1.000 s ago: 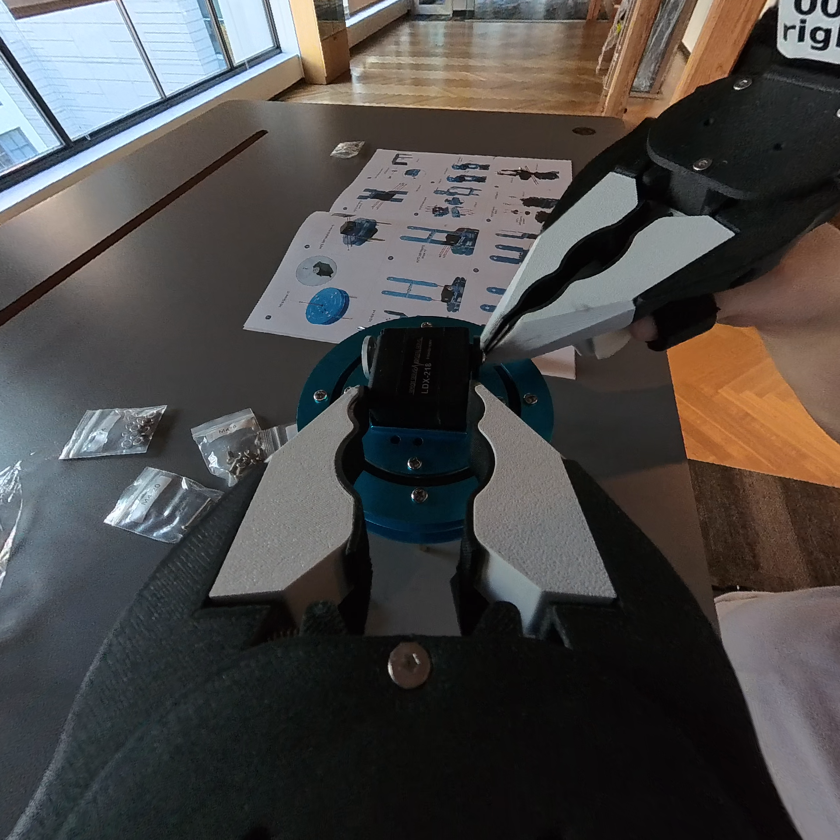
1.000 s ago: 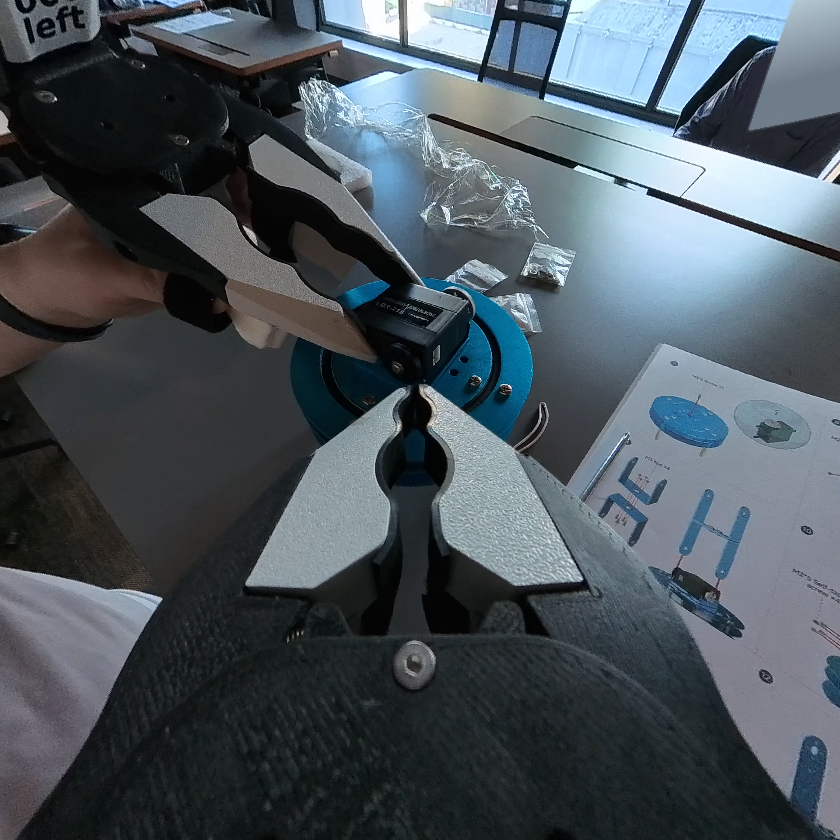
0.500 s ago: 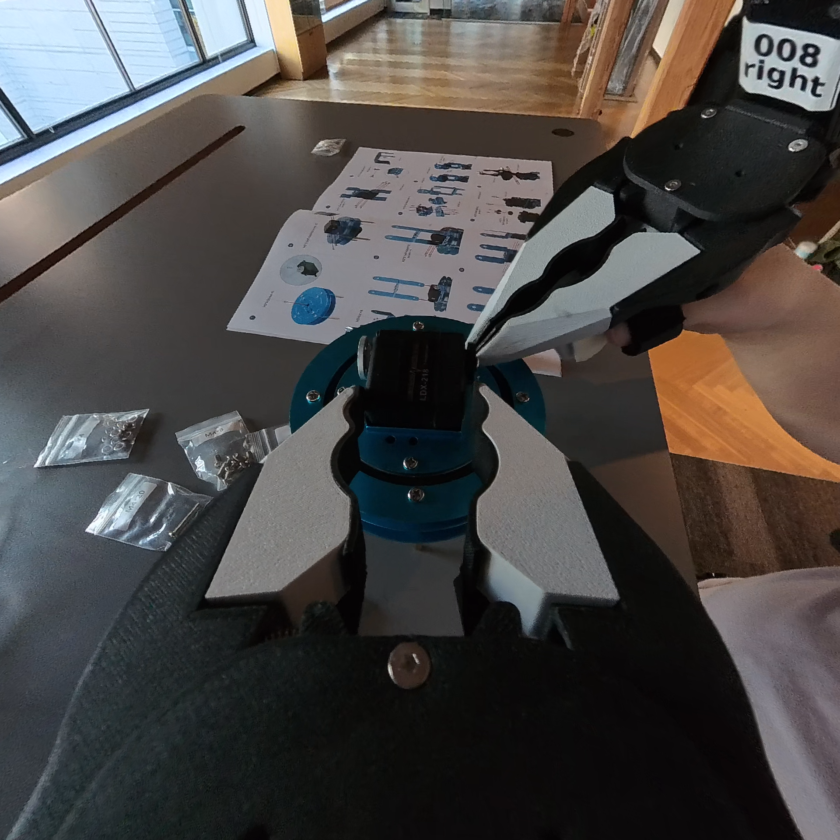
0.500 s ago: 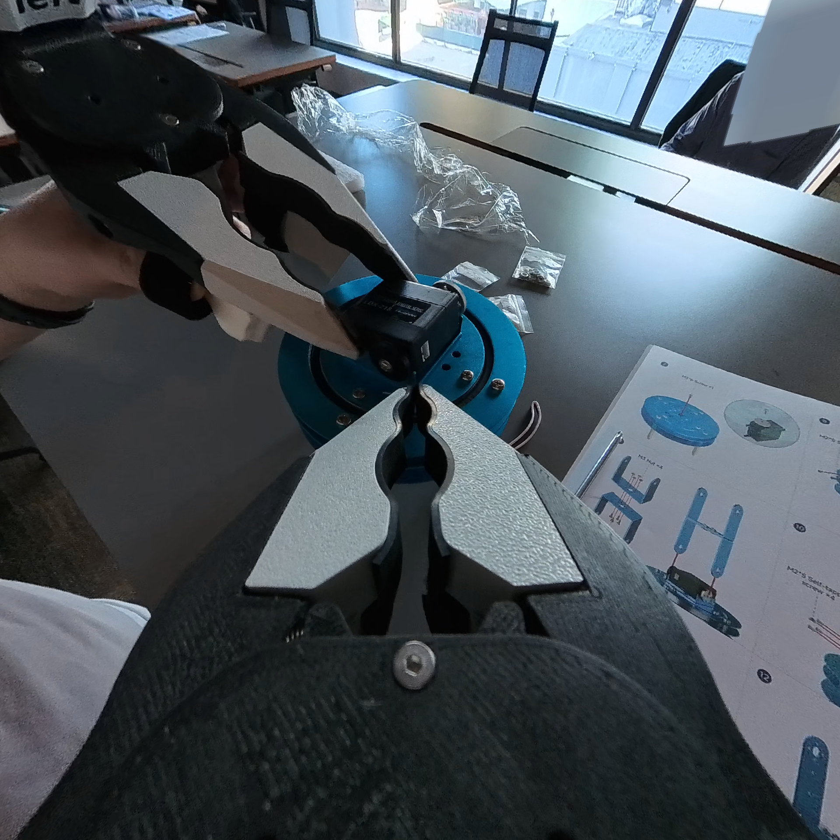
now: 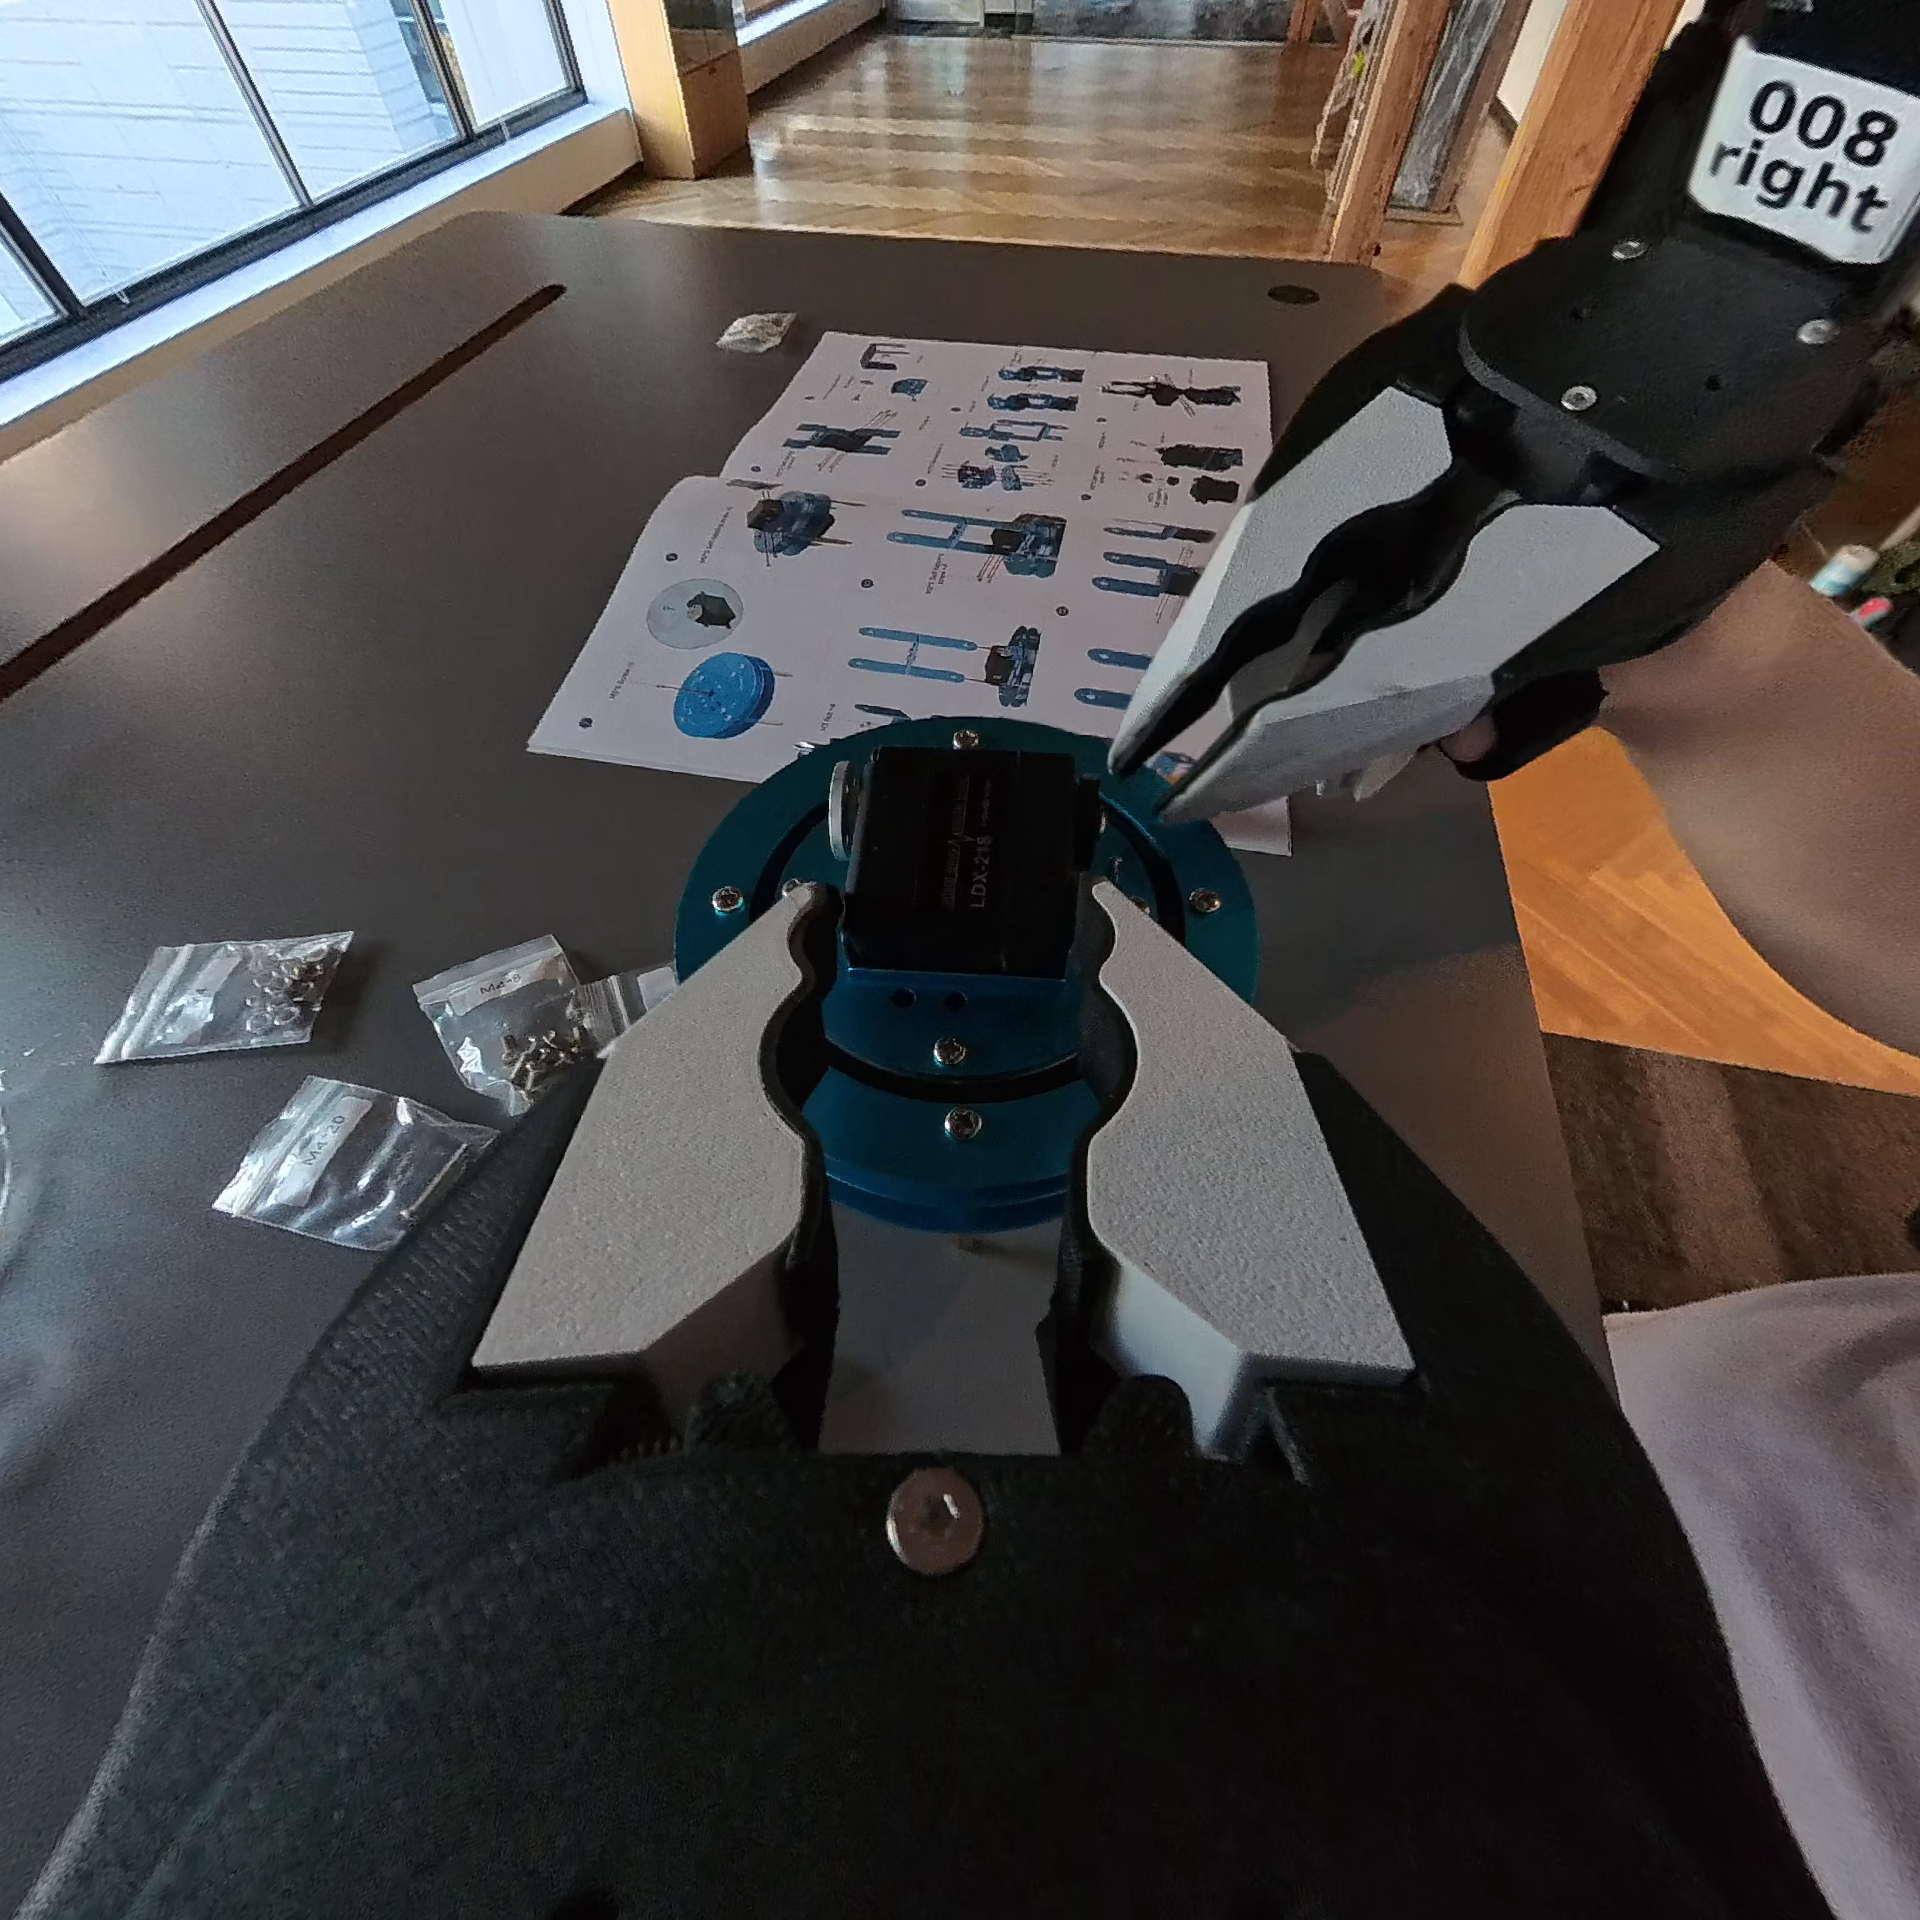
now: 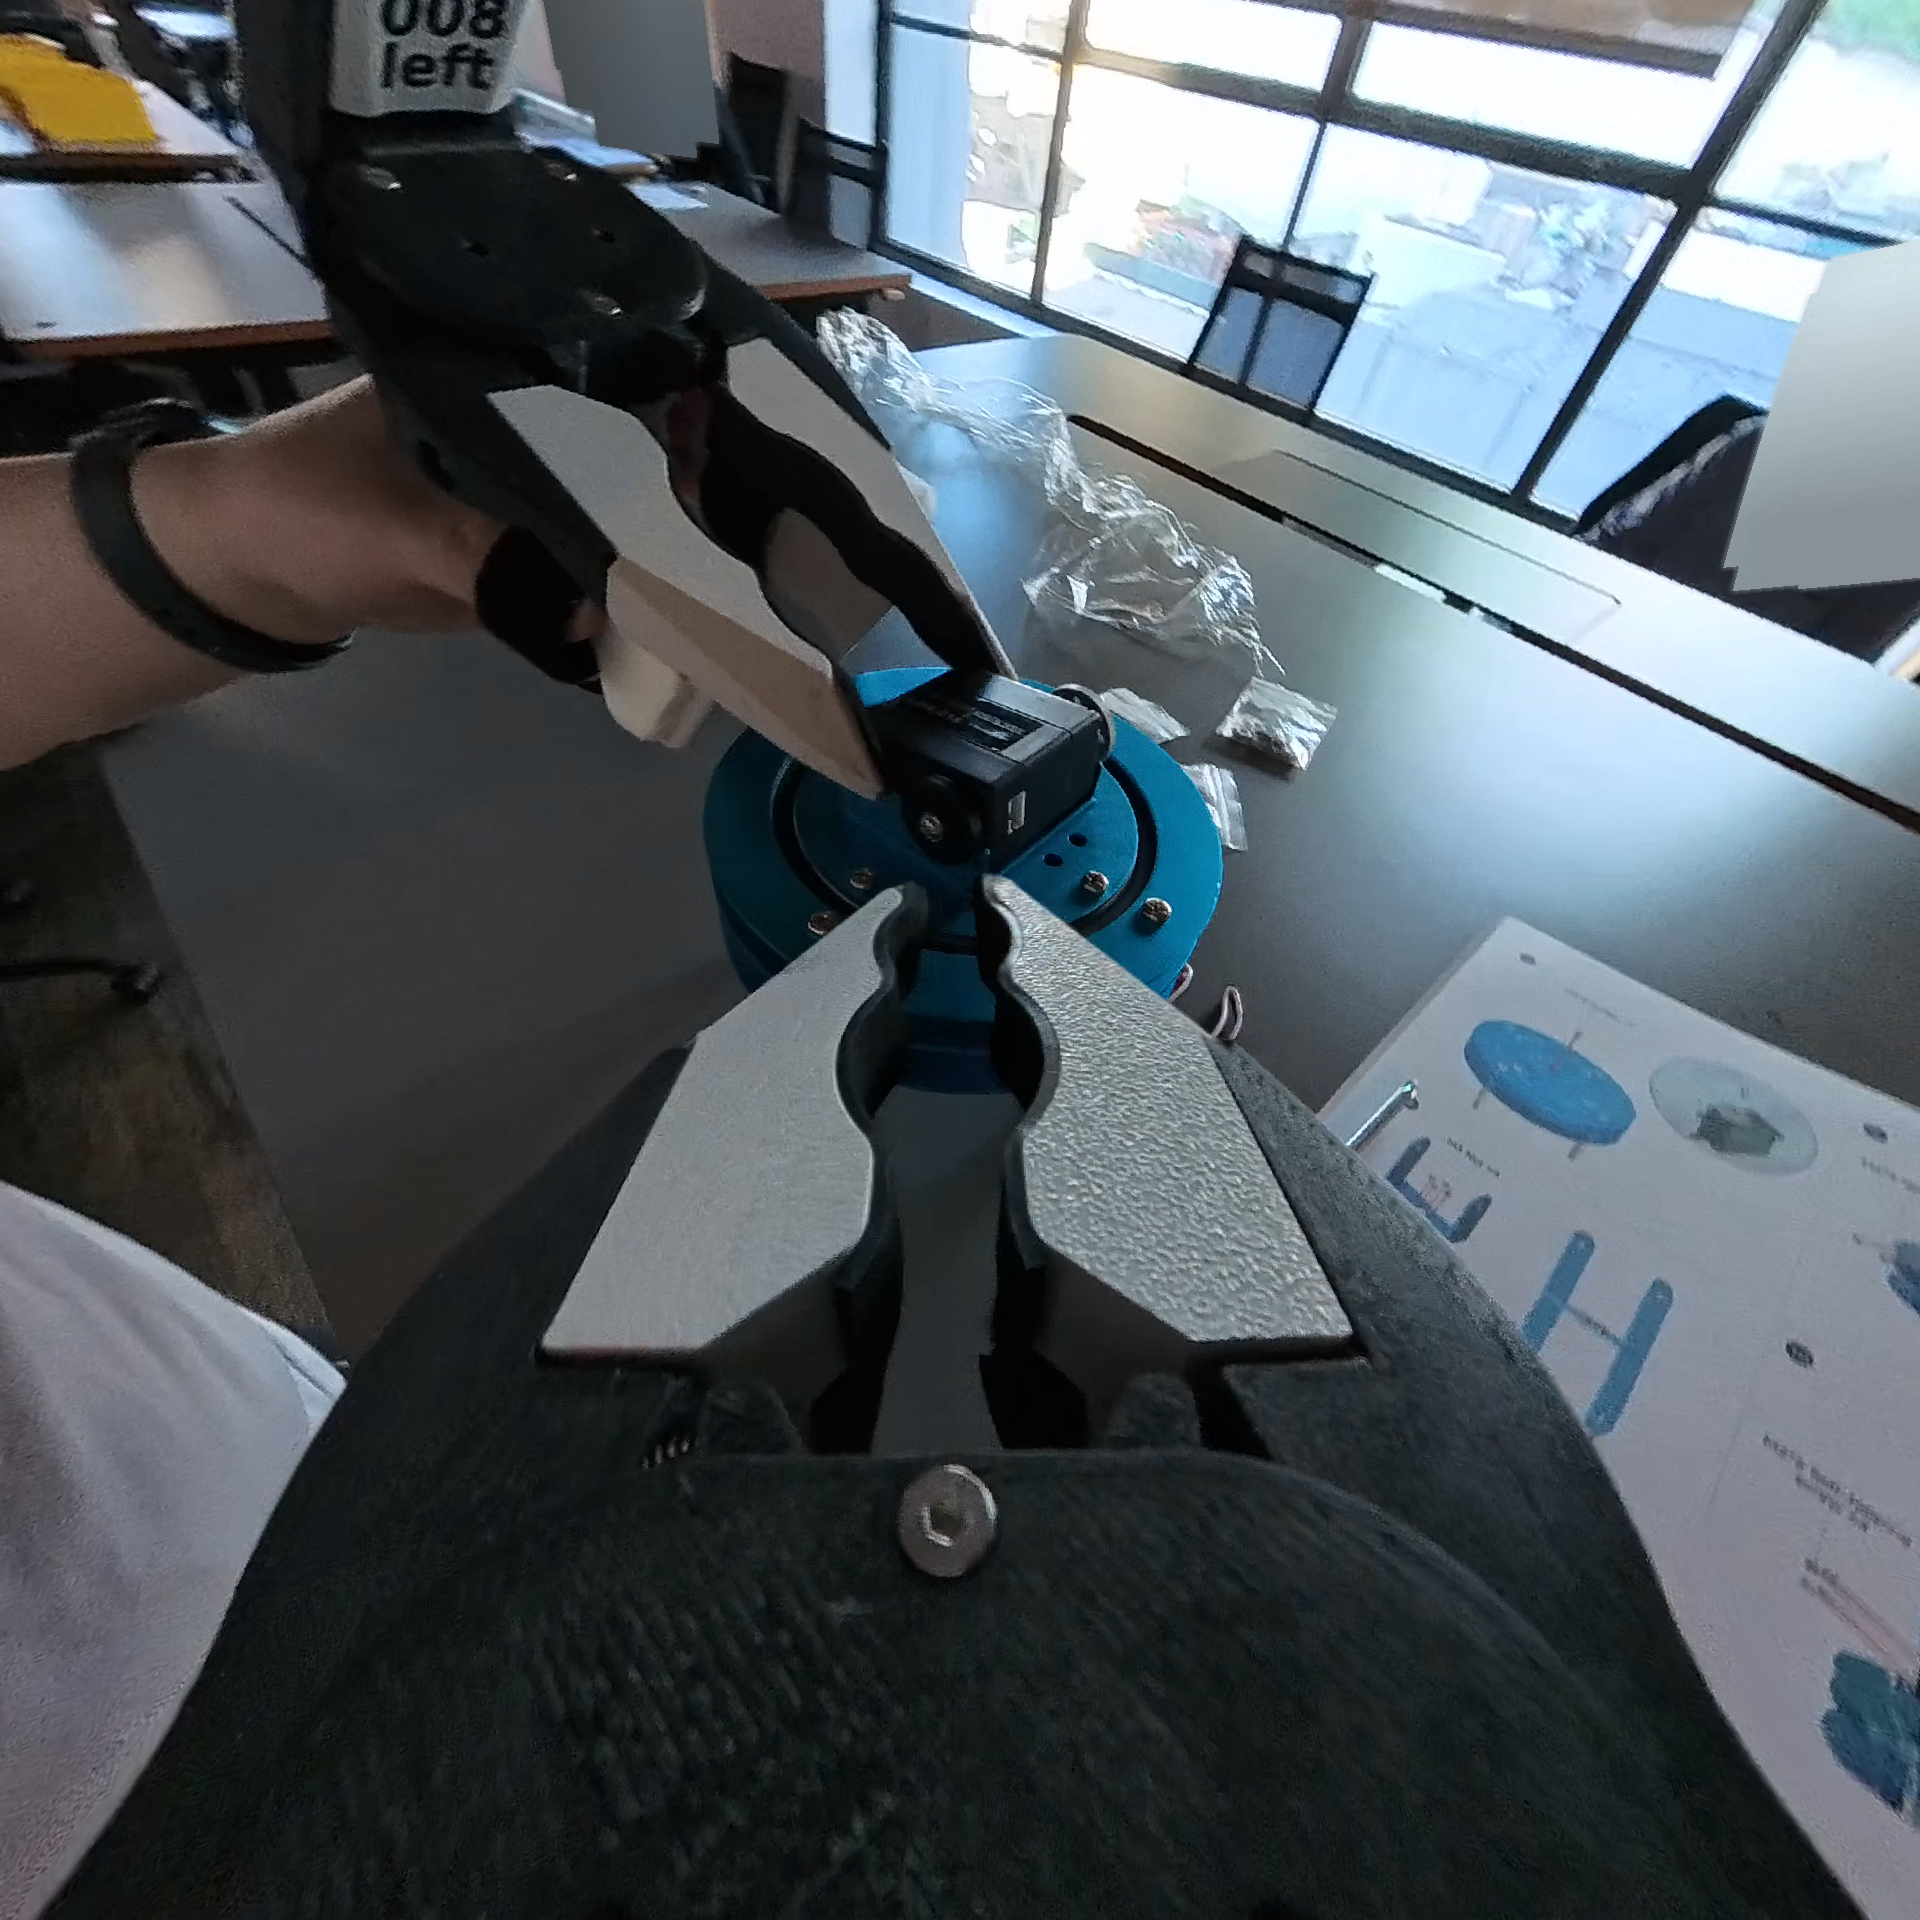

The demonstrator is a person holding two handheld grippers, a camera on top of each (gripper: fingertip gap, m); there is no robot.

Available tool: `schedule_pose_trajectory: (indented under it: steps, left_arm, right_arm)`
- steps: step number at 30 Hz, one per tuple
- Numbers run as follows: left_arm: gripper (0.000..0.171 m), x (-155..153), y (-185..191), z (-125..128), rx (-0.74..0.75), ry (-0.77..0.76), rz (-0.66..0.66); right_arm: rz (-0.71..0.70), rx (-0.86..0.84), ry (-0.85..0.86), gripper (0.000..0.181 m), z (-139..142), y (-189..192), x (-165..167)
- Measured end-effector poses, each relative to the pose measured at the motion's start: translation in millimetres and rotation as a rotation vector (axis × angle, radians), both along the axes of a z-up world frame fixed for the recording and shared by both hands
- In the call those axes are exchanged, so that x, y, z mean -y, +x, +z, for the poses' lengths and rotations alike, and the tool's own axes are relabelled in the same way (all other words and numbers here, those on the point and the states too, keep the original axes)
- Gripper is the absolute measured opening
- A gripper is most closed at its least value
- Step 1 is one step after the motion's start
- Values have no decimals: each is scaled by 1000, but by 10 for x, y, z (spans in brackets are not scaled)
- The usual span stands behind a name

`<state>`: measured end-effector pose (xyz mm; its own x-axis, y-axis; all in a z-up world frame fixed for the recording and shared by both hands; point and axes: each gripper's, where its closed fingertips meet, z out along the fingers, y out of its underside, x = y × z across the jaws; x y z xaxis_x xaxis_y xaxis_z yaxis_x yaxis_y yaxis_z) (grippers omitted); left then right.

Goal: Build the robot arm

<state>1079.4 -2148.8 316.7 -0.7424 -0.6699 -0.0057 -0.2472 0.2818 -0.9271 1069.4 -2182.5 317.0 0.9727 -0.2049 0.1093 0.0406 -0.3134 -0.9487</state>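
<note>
The left tool [image 5: 951,904] is clamped on a black servo motor [image 5: 961,862], one finger on each long side of its body. The servo sits tilted on the blue round turntable base [image 5: 1216,935], which rests on the dark worktop [image 5: 312,623].

The right tool [image 5: 1138,790] hovers just beside the servo's right end, above the base's far right rim. Its fingertips stand a narrow gap apart and hold nothing. In the right wrist view the right tool [image 6: 951,899] points at the servo's round end cap [image 6: 951,821], close to it but apart.

An open instruction booklet [image 5: 935,540] lies beyond the base. Three small plastic bags of screws [image 5: 509,1013] lie to the left of the left tool, and crumpled clear plastic wrap [image 6: 1091,520] lies farther off on the worktop.
</note>
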Motion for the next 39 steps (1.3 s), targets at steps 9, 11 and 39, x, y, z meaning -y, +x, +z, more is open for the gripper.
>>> schedule_pose_trajectory:
  steps: [9,11,39]
  left_arm:
    - [47,-94,-83,350,67,-68,8]
    - [45,-136,-86,398,75,-60,29]
    - [31,-31,-894,190,60,-257,517]
  right_arm:
    - [-99,-4,-48,16,-88,412,644]
    - [-258,-132,-64,26,-201,576,843]
    - [-181,-50,-292,18,-698,775,903]
